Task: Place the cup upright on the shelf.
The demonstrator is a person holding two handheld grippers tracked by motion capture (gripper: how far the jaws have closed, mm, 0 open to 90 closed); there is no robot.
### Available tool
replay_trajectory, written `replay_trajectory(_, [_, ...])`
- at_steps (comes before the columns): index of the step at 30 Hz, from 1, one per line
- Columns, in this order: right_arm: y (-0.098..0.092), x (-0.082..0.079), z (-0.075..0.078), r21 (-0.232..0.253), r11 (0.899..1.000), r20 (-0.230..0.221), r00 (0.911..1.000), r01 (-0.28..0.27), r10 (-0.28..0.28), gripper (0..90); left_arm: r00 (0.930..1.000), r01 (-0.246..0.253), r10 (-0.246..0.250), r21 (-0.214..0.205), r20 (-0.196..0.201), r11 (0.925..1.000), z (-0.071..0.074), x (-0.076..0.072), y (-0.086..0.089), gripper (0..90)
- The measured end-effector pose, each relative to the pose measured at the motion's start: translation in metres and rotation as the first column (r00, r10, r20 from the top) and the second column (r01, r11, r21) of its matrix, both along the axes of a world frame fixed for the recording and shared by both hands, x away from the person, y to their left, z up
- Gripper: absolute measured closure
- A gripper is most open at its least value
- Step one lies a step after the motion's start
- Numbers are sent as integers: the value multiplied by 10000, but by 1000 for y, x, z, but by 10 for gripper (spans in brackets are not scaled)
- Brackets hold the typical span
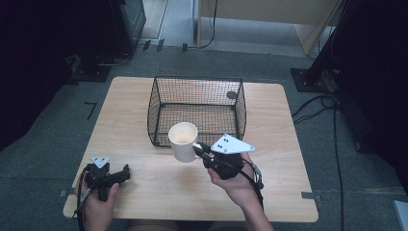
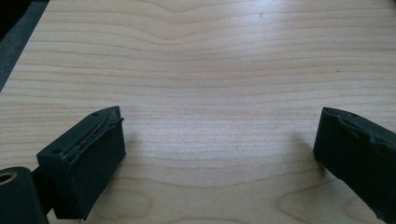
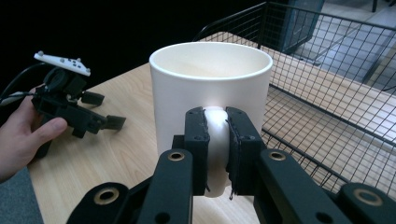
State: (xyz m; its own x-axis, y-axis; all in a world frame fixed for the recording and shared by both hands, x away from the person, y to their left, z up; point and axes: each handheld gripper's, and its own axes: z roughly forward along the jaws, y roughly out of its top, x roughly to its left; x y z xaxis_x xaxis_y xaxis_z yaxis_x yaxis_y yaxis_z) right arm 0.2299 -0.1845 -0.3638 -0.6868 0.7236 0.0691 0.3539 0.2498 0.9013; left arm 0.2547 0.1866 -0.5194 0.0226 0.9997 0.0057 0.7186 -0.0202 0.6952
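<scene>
A white mug (image 1: 183, 140) hangs upright just in front of the black wire basket (image 1: 159, 103). My right gripper (image 1: 201, 150) is shut on its handle. In the right gripper view the two jaws pinch the mug's handle (image 3: 215, 140), with the mug's body (image 3: 187, 98) straight ahead and the basket's mesh (image 3: 327, 60) at the right. My left gripper (image 1: 122, 174) rests low at the table's front left, held by a hand (image 1: 98, 211). Its jaws stand wide apart over bare wood in the left gripper view, my left gripper (image 2: 219, 149) holding nothing. The left gripper (image 3: 100, 112) is also seen at the left of the right gripper view.
The light wooden table (image 1: 134, 96) carries the basket at its middle back. Dark stands and cables (image 1: 317, 103) lie on the grey floor to the right. A black unit (image 1: 130, 19) stands at the back left.
</scene>
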Motion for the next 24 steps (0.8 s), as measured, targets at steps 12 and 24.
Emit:
replay_trajectory(12, [-7, 23, 16, 79, 9992, 306, 9988, 392, -394, 806, 10000, 2, -2, -4, -12, 10000, 0, 0, 0, 23])
replay_trajectory(24, [-9, 51, 26, -110, 9962, 584, 9946, 862, -854, 806, 10000, 4, -4, 0, -30, 10000, 0, 0, 0, 23])
